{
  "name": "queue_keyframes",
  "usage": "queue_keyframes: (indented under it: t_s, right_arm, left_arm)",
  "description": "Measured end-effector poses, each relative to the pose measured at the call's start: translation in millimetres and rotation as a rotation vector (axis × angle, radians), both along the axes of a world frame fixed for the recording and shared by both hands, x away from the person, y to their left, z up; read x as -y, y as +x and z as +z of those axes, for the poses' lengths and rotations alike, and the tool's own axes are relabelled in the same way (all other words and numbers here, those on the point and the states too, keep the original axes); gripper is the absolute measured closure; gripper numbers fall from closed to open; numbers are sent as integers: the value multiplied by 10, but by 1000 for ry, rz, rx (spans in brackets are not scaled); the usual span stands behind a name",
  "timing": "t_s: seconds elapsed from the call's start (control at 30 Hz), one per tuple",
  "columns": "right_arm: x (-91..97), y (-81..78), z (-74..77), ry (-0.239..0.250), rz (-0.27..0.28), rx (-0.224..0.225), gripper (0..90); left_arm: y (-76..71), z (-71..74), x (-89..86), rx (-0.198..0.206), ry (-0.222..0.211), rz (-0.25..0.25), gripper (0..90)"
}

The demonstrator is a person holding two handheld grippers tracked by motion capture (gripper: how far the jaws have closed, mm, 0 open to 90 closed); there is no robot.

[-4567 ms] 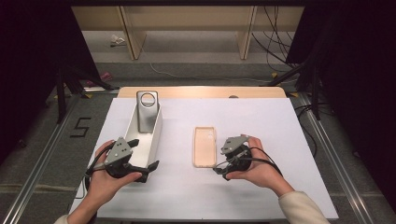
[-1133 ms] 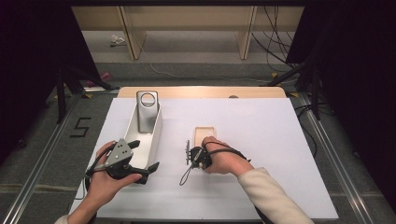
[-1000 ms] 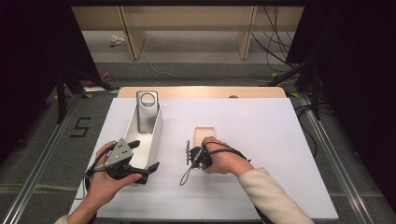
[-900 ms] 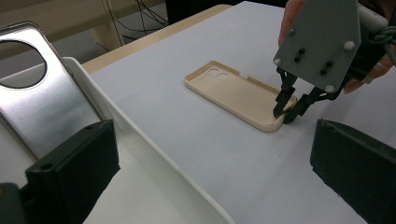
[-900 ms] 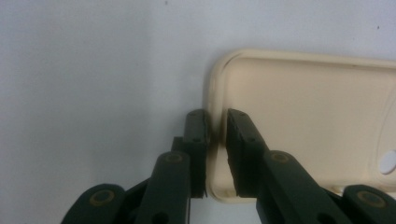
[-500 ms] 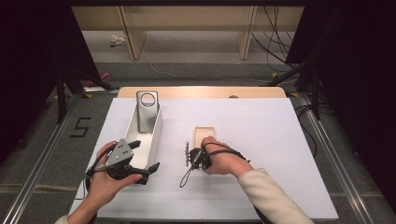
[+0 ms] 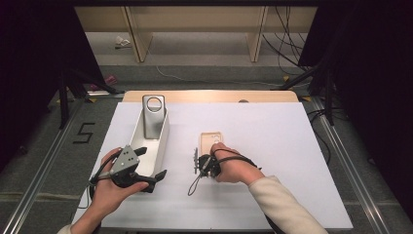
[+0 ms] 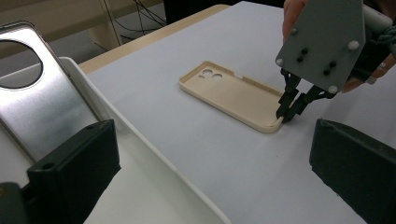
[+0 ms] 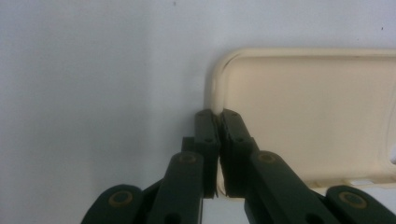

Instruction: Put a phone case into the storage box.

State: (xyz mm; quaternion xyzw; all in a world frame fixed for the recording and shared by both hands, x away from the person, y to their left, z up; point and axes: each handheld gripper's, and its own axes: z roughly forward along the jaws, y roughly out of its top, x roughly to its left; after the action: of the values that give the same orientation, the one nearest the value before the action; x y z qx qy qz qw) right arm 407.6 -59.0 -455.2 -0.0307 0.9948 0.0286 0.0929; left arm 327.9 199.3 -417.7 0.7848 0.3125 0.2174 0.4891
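A cream phone case [image 7: 212,138] lies open side up on the white table, also in the left gripper view [image 8: 233,93]. My right gripper [image 7: 204,163] points down at its near end. Its jaws have just been closing and are now shut on the case's rim [image 9: 303,107] near a corner, as the right gripper view [image 9: 218,114] shows. The hand hides the case's near half in the high view. My left gripper [image 7: 152,163] stands open, its jaws [image 8: 212,154] astride the right wall of a white tray [image 7: 163,136].
In the tray leans a silver phone-shaped plate [image 7: 152,117] with a round hole, close on the left in the left gripper view [image 8: 42,107]. A wooden strip [image 7: 209,96] edges the table's far side. White table surface [image 7: 282,146] spreads right of the case.
Since the oldest frame my right hand has come from the case's right side to its near end and turned downward. Over the last second neither hand has visibly moved.
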Motion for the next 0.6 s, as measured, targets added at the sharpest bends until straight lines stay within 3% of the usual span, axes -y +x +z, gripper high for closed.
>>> queue_keyframes:
  t_s: [0.3,0.6]
  right_arm:
    - [105,-2,36,83,-26,-18,884]
    - [286,-12,137,220,-64,-14,884]
  left_arm:
    - [7,-4,-4,-2,-8,4,17]
    - [11,-9,-9,-4,-10,6,23]
